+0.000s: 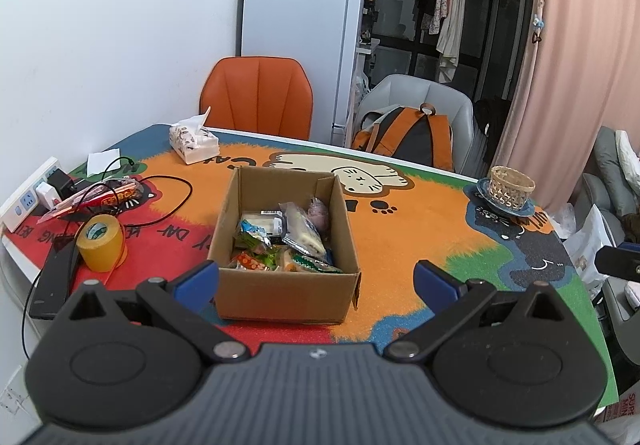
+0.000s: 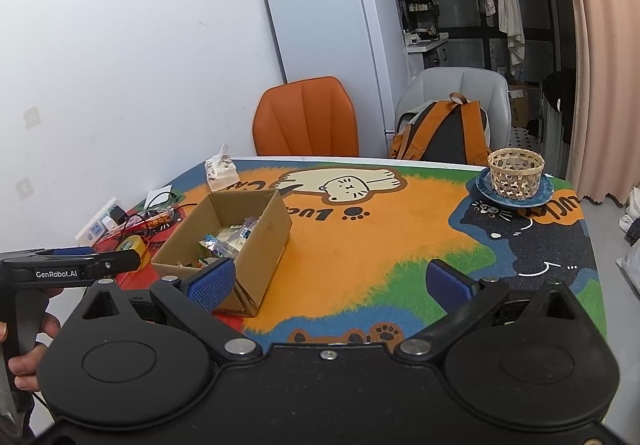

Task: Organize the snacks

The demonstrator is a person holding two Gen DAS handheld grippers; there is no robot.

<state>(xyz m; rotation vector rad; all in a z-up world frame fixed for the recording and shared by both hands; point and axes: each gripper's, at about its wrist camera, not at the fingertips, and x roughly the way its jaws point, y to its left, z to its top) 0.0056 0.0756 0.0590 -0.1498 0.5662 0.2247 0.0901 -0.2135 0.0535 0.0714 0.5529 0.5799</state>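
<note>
An open cardboard box (image 1: 280, 285) stands on the colourful cat mat, holding several wrapped snacks (image 1: 286, 237). It also shows in the right wrist view (image 2: 260, 257) at left. My left gripper (image 1: 316, 283) is open and empty, hovering just in front of the box's near wall. My right gripper (image 2: 330, 281) is open and empty, to the right of the box above the orange part of the mat. A small woven basket (image 2: 516, 173) sits on a blue plate (image 2: 546, 193) at the table's far right. A red snack packet (image 1: 100, 199) lies at the far left.
A yellow tape roll (image 1: 102, 243), a power strip (image 1: 28, 201) with cables, a black phone-like slab (image 1: 50, 281) and a tissue pack (image 1: 194, 141) sit on the left. An orange chair (image 1: 256, 97) and a grey chair with a backpack (image 1: 404, 137) stand behind the table.
</note>
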